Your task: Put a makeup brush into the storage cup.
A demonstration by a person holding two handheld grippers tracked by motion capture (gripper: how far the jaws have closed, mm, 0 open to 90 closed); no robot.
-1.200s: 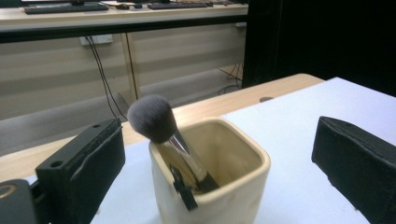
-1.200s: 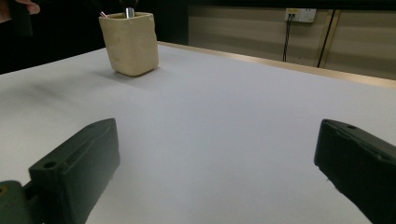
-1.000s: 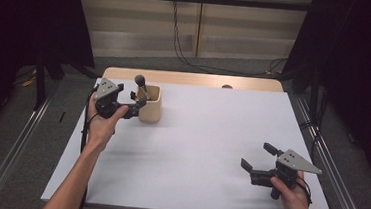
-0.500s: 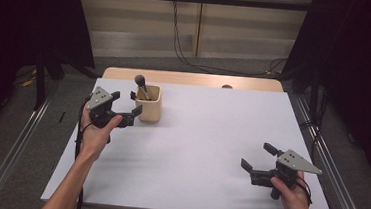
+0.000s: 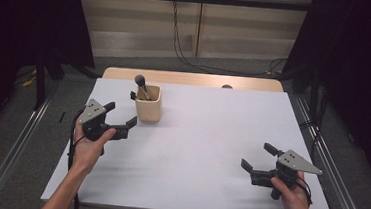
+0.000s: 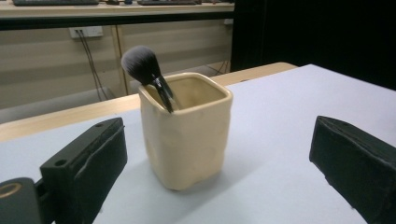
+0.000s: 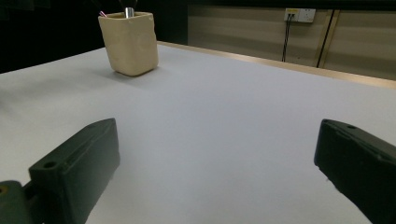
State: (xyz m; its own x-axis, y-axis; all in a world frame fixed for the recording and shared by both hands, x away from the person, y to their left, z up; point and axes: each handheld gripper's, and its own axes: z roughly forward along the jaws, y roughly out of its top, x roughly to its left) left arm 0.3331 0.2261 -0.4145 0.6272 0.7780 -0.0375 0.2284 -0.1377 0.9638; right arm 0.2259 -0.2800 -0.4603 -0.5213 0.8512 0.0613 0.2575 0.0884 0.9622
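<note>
The makeup brush (image 6: 142, 65) stands bristles-up in the cream cup (image 5: 148, 110), leaning against its rim, at the far left of the white table (image 5: 205, 151). The left gripper (image 5: 117, 119) sits just beside the cup on its near-left side, jaws spread wide and empty, with the cup framed between them in the left gripper view. The right gripper (image 5: 258, 157) rests well apart at the near right, its 2 jaws also spread with nothing between them. The cup looks light, so a careless nudge from a jaw could tip it and spill the brush.
</note>
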